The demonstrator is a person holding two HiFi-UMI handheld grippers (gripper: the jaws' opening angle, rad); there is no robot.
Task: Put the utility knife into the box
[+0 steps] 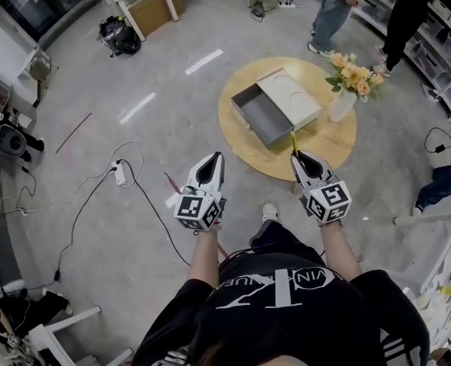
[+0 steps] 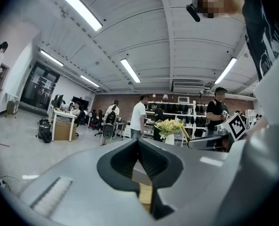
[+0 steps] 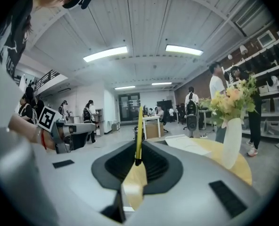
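The box stands on a round wooden table (image 1: 326,142); its grey drawer (image 1: 260,117) is pulled out of the white sleeve (image 1: 290,97) and looks empty. My right gripper (image 1: 299,157) hovers at the table's near edge, shut on a thin yellow utility knife (image 1: 294,142) that sticks up out of its jaws (image 3: 138,128). The left gripper (image 1: 213,158) hangs over the floor left of the table, its jaws closed together with nothing in them (image 2: 138,141). In the right gripper view the white sleeve (image 3: 189,144) lies just ahead.
A white vase of yellow flowers (image 1: 342,97) stands on the table's right side, close to the box. A power strip with cables (image 1: 119,174) lies on the floor at left. People (image 1: 331,6) stand beyond the table near shelves at right.
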